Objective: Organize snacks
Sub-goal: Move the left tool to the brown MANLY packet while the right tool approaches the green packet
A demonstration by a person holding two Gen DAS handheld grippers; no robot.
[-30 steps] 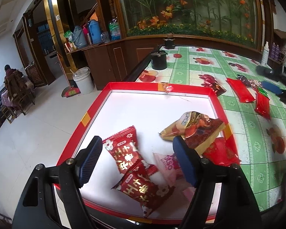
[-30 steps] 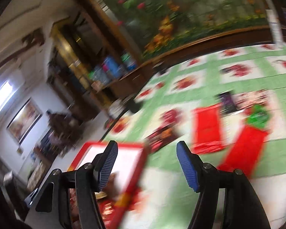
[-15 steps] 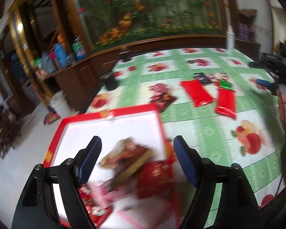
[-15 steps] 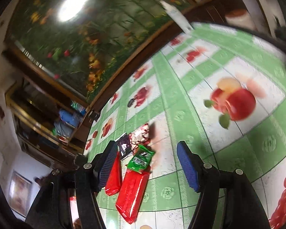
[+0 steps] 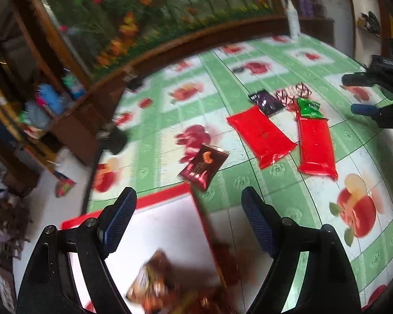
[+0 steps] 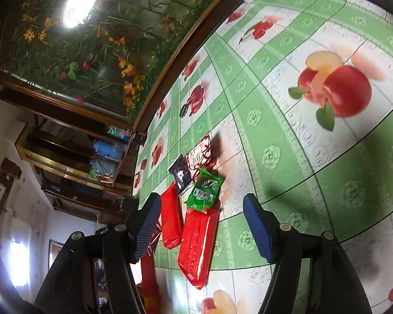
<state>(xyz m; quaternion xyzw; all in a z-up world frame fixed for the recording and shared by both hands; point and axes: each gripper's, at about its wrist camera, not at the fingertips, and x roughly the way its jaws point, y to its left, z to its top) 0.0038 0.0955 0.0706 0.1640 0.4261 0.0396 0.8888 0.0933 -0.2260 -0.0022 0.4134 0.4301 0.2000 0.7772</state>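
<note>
Green fruit-print oilcloth covers the table, backed by a flower mural. Toward seven o'clock in the left wrist view lies the red-rimmed white tray, with blurred wrappers inside. The left gripper hangs over the tray's far corner; its jaws have just been opening and stand wide, with nothing between them. The right gripper is also spread and empty, poised over the loose snacks: two long red packets, one lying at a slant, a green packet overlapping the nearer one's top, then a dark purple sachet and a red-and-white wrapper toward twelve o'clock. A maroon packet lies just beyond the tray.

Likely next is a pick. The right gripper should straddle the nearer red packet across its width and descend squarely. The green packet may drag along, and the glossy film could slip.
</note>
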